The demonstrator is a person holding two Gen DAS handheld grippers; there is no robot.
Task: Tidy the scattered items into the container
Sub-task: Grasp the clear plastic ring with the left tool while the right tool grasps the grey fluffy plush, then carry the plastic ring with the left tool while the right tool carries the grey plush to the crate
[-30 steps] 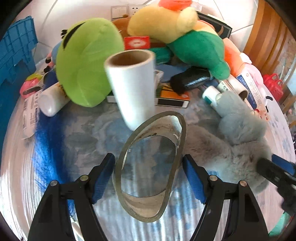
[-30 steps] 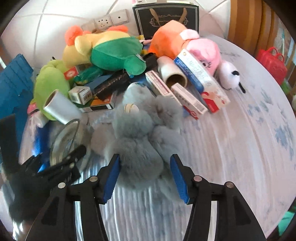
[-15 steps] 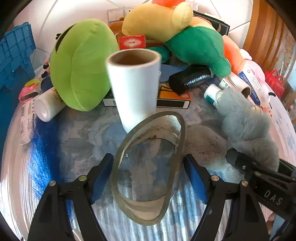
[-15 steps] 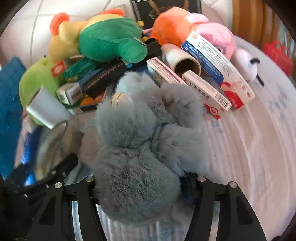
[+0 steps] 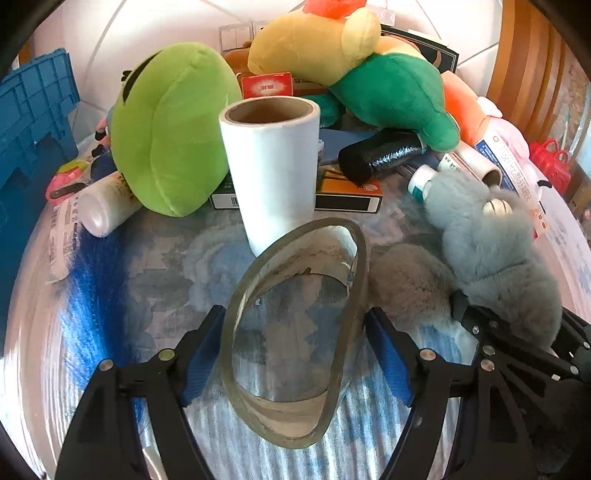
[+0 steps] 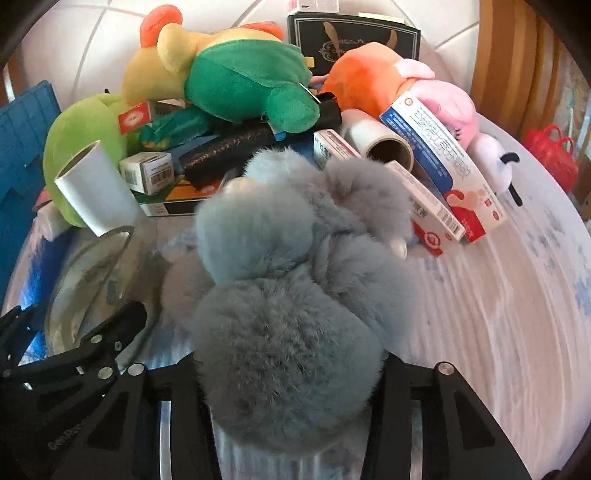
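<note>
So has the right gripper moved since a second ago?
Yes. The right gripper came down over the grey fluffy toy, nearer the boxes, its jaws closing around the fur.

a pale blue flowered cloth (image 6: 517, 295) covers the table. white tiled wall (image 6: 92, 33) with sockets (image 5: 236, 35) behind; wooden chair (image 5: 524, 55) at the right.

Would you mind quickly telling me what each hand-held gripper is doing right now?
Left hand-held gripper: closed on the clear tape ring.
Right hand-held gripper: jaws just closing, gripping the grey fluffy toy.
</note>
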